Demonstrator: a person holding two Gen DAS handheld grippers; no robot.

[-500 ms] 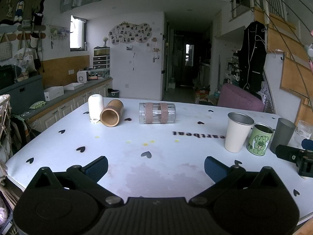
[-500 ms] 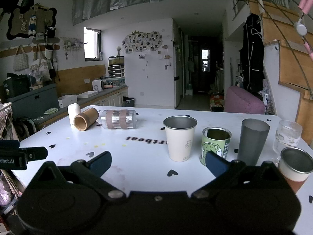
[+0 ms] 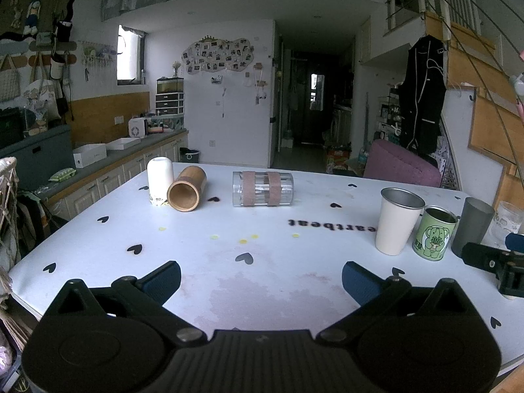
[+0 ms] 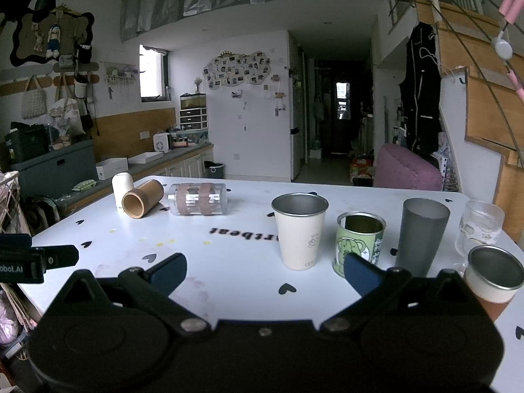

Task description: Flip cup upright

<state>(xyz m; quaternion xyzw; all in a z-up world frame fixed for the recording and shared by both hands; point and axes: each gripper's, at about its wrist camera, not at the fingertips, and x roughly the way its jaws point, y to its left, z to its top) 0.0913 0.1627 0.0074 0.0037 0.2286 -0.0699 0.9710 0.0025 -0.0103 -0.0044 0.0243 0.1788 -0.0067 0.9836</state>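
A clear glass cup with two brown bands (image 3: 263, 189) lies on its side at the far middle of the white table (image 3: 196, 229); it also shows in the right wrist view (image 4: 198, 199). A bamboo cup (image 3: 186, 189) lies on its side to its left, mouth towards me, also in the right wrist view (image 4: 142, 198). A white cup (image 3: 160, 180) stands upside down beside it. My left gripper (image 3: 261, 280) is open and empty, low over the near table. My right gripper (image 4: 265, 271) is open and empty, near the upright cups.
Upright at the right: a white metal cup (image 4: 299, 231), a green elephant can (image 4: 359, 240), a grey tumbler (image 4: 421, 237), a clear glass (image 4: 479, 227) and a small metal-rimmed cup (image 4: 494, 273). A counter (image 3: 108, 160) runs along the left, past the table's edge.
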